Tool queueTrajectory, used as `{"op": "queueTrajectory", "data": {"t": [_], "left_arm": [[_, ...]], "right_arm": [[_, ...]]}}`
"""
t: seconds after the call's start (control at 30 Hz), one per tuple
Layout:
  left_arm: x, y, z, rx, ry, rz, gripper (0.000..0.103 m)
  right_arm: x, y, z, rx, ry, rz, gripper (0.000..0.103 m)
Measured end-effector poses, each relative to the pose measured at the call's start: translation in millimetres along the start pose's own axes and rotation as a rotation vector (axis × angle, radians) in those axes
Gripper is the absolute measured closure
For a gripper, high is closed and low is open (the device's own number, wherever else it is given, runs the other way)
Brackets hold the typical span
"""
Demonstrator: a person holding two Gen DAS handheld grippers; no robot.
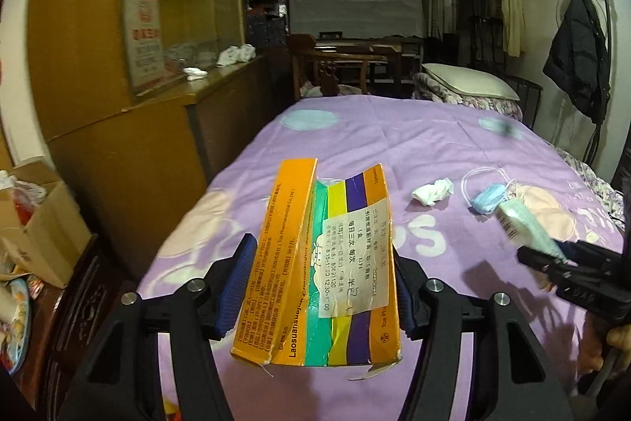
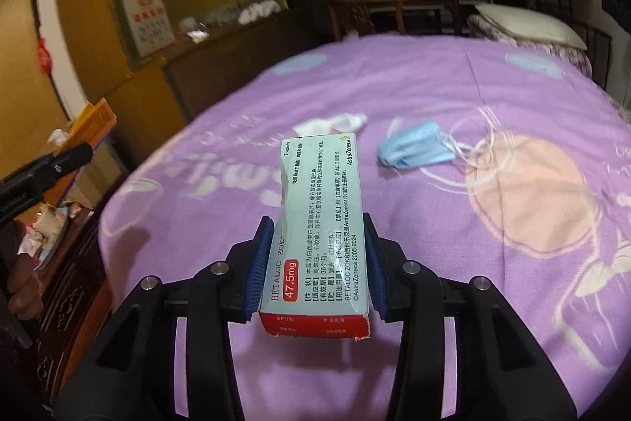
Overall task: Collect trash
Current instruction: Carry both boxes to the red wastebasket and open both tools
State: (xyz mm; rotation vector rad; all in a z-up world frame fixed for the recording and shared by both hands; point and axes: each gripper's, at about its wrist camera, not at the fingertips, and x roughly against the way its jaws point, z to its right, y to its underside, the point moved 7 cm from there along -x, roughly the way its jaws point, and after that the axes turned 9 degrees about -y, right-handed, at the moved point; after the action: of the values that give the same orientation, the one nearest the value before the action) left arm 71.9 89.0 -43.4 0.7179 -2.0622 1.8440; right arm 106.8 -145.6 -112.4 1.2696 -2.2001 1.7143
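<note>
Orange carton (image 1: 319, 271) is pinched in the left gripper (image 1: 323, 287); the right gripper (image 2: 315, 263) grips a pale pill box (image 2: 319, 223). Both are carried above the bed (image 2: 434, 85), likely mid-haul to a bin. Beyond lie a tissue (image 1: 432, 191) and mask (image 2: 414, 149), next to fetch.

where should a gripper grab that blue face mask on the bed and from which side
Judging by its pose, take the blue face mask across its folded, bunched body, coming from above with one finger on each long side. It lies flat on the purple bedsheet, so a side approach would only push it. Avoid the thin white ear loops trailing off one end; they would likely slip.
</note>
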Motion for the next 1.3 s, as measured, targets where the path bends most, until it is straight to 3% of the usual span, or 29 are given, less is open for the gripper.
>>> {"op": "queueTrajectory", "data": {"t": [0.23,0.5,0.6,0.67,0.8,1.07,1.3], "left_arm": [[36,36,-61,0.042,-0.085,-0.033,0.042],[23,121,-127,0.121,-0.146,-0.214,0.039],[6,157,-136,0.135,-0.132,-0.312,0.031],[0,175,-144,0.151,-0.142,-0.352,0.017],[1,177,-168,0.183,-0.192,-0.333,0.006],[11,179,-245,0.332,-0.331,-0.290,0.006],[15,201,-282,0.354,-0.436,-0.302,0.006]], "right_arm": [[27,-1,-44,0.041,-0.088,0.031,0.059],[31,12,-85,0.090,-0.146,-0.014,0.059],[19,23,-99,0.104,-0.162,-0.064,0.059],[9,30,-112,0.117,-0.182,-0.105,0.059],[-6,42,-142,0.153,-0.234,-0.170,0.059],[-48,80,-228,0.270,-0.374,-0.353,0.059],[-88,112,-293,0.397,-0.445,-0.474,0.059]]}}
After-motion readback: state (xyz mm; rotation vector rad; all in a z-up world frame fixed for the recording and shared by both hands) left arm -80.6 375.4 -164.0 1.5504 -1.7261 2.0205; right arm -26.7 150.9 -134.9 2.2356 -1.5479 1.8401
